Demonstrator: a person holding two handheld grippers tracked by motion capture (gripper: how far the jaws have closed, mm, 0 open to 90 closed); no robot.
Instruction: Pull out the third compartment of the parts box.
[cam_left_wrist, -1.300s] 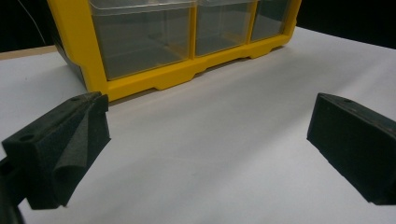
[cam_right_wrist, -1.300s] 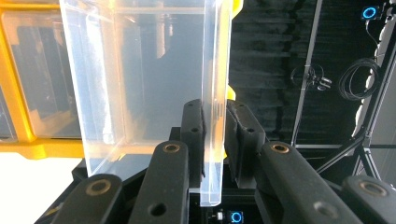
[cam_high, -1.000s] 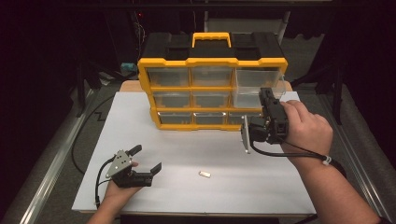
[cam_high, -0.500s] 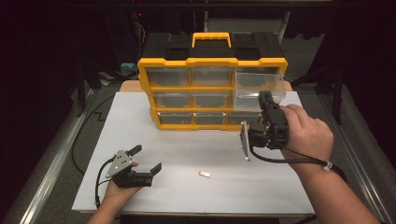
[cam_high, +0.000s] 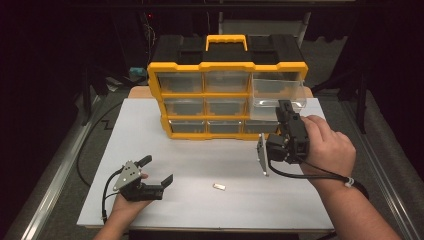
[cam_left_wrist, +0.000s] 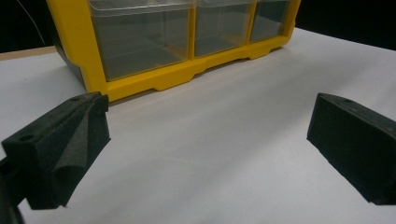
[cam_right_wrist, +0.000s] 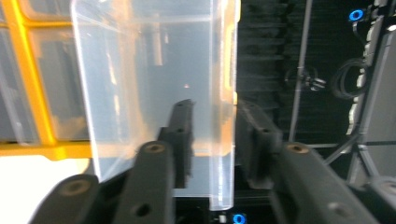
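A yellow organizer (cam_high: 201, 93) with clear drawers stands at the back of the white table (cam_high: 190, 150). Its top right drawer (cam_high: 278, 93) is pulled out toward me. My right gripper (cam_high: 286, 109) reaches up to that drawer's front. In the right gripper view the clear drawer (cam_right_wrist: 149, 70) has its front wall between the jaws, one finger (cam_right_wrist: 181, 135) inside and the other outside. The jaws have just been opening and the pads stand slightly off the wall. My left gripper (cam_high: 159, 169) rests at the table's front left, open, with nothing between its jaws (cam_left_wrist: 208, 135).
A small pale piece (cam_high: 218, 186) lies on the table between the two hands. The organizer's lower drawers (cam_left_wrist: 140, 37) are pushed in. A black cable (cam_high: 90, 150) trails off the table's left side. Dark floor and metal rails flank the table.
The top right drawer has slid farther out of the organizer, and the right hand has drawn slightly back with it. The right jaws have spread. The left hand has stayed put.
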